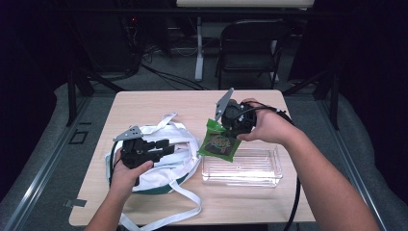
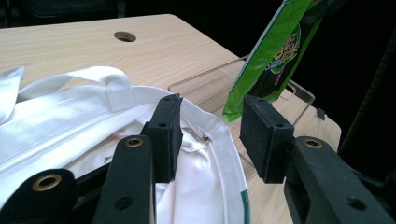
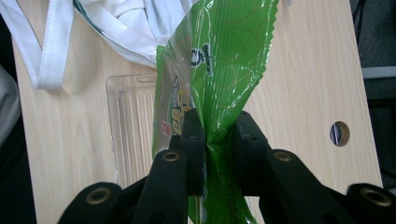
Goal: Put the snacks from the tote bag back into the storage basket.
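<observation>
Green foil snack packet (image 1: 220, 143) hangs at frame centre of the high view, pinched at its upper end by the right gripper (image 1: 230, 126); its long axis runs from upper right to lower left, and its lower end overlaps the near-left corner of a clear plastic tray (image 1: 260, 168). Left gripper (image 1: 166, 147) sits at lower left over the white cloth bag (image 1: 180, 134). Pale wooden table (image 1: 144, 103) stands in a dim room with a dark folding chair (image 1: 252, 43) behind it, top centre.

Left gripper view: 2 jaws stand apart, released, nothing pressed between them; 1 pad (image 2: 166, 135) lies against the bag (image 2: 70, 112) opening. The packet (image 2: 275, 56) hangs at upper right, tilted, above the tray (image 2: 224, 77). A round hole (image 2: 124, 36) in the tabletop shows at upper left.

Right gripper view: jaws are clenched on the packet (image 3: 224, 60), which extends straight up the frame, serrated edge at top. The ribbed tray (image 3: 133, 121) lies at left centre, the bag (image 3: 135, 23) at upper left.
</observation>
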### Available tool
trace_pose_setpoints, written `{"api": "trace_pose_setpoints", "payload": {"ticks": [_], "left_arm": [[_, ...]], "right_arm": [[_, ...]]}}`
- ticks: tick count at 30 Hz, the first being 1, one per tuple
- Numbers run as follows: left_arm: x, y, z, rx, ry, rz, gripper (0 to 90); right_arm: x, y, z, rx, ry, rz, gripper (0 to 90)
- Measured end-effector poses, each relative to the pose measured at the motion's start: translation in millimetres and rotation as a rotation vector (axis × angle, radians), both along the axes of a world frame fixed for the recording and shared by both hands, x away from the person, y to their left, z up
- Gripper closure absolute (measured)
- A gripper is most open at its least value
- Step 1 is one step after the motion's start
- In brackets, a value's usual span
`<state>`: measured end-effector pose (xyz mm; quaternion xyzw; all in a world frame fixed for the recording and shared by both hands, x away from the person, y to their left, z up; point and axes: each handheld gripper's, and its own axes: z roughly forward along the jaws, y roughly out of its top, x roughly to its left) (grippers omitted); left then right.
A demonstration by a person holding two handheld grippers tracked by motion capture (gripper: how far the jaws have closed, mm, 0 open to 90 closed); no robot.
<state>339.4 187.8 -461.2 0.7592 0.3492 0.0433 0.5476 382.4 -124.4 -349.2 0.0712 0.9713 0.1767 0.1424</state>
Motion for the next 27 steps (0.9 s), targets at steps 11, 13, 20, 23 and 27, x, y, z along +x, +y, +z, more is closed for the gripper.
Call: {"api": "trace_pose_setpoints", "payload": {"ticks": [11,13,20,23,27], "left_arm": [[2.3,9.8,-1.9,0.013,0.024,0.052,57.8],[2.8,10.6,-2.3,0.017,0.028,0.052,57.8],[5.1,11.1,-6.3,0.048,0.037,0.064,58.4],[5.9,11.6,-7.4,0.058,0.042,0.064,58.5],[6.0,11.6,-8.1,0.060,0.039,0.075,58.4]], "right_arm": [[6.0,-2.3,-6.6,-0.037,-0.020,-0.019,76.8],[6.5,-2.3,-7.8,-0.052,-0.026,-0.019,76.8],[9.9,-2.8,-11.5,-0.073,-0.039,-0.024,76.8],[12.4,-3.4,-13.3,-0.081,-0.041,-0.028,76.8],[15.0,-3.0,-15.3,-0.094,-0.049,-0.030,76.8]]}}
